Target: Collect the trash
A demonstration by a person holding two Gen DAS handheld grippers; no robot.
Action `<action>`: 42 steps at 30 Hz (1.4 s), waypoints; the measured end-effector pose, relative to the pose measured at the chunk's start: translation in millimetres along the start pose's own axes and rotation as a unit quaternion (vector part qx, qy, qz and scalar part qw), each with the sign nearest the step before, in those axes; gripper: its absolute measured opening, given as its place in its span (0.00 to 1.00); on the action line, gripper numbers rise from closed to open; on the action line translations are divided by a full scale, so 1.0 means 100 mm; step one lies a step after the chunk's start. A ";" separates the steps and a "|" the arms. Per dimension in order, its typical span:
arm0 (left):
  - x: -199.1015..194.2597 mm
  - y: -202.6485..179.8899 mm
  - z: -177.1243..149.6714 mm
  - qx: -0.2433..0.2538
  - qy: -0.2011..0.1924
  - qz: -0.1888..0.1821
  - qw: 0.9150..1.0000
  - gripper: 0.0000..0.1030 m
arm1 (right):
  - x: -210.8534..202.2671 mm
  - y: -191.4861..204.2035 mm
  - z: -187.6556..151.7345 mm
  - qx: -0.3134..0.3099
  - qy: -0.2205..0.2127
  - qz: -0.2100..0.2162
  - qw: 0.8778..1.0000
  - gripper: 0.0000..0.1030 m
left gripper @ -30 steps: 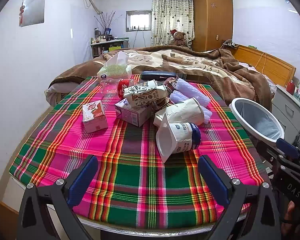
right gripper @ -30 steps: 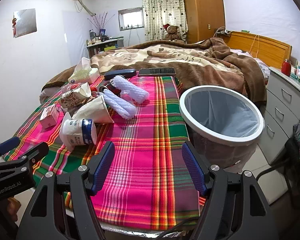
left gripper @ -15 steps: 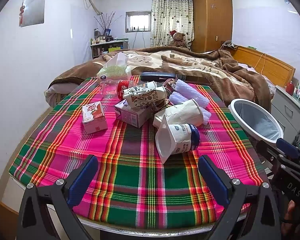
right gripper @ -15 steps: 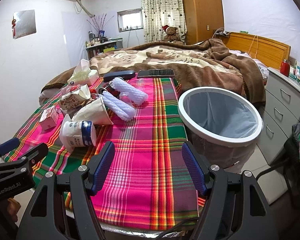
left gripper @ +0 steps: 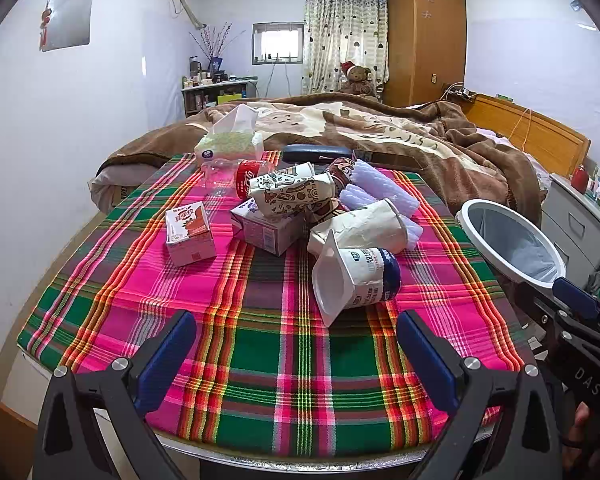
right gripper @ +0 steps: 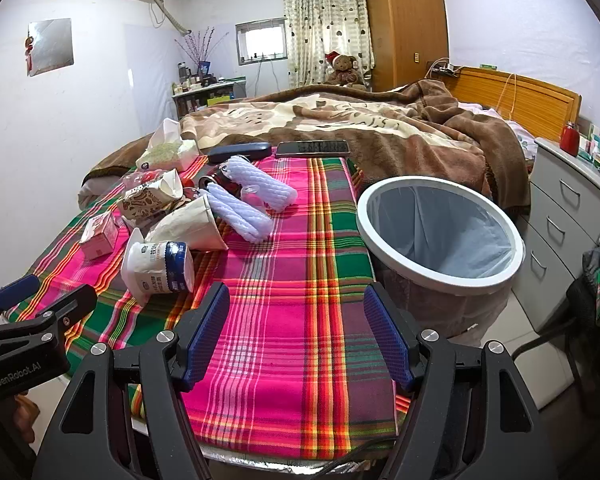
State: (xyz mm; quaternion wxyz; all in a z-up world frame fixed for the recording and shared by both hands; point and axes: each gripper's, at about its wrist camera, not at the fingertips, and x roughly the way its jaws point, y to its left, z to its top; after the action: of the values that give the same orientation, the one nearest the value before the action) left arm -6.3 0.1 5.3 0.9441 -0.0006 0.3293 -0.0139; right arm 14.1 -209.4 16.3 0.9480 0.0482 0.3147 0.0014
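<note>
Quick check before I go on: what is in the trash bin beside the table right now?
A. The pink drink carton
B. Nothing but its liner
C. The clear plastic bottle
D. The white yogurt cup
B: the right wrist view looks straight into the trash bin and shows only its grey liner, while the white yogurt cup lies on the table.
</note>
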 end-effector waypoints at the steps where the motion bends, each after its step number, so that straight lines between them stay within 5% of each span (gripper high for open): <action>1: 0.00 0.00 0.00 0.000 0.000 0.000 1.000 0.99 | 0.00 0.00 0.00 0.000 0.000 0.000 1.000 0.69; 42: 0.05 0.07 0.02 -0.005 0.006 0.000 1.000 0.99 | 0.05 0.05 0.00 -0.015 0.001 0.010 1.000 0.69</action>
State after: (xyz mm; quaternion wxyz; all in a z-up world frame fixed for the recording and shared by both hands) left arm -1.3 7.4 3.4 0.9420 -0.0054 0.3352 -0.0119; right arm 18.5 -204.8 13.9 0.9483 0.0367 0.3148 0.0154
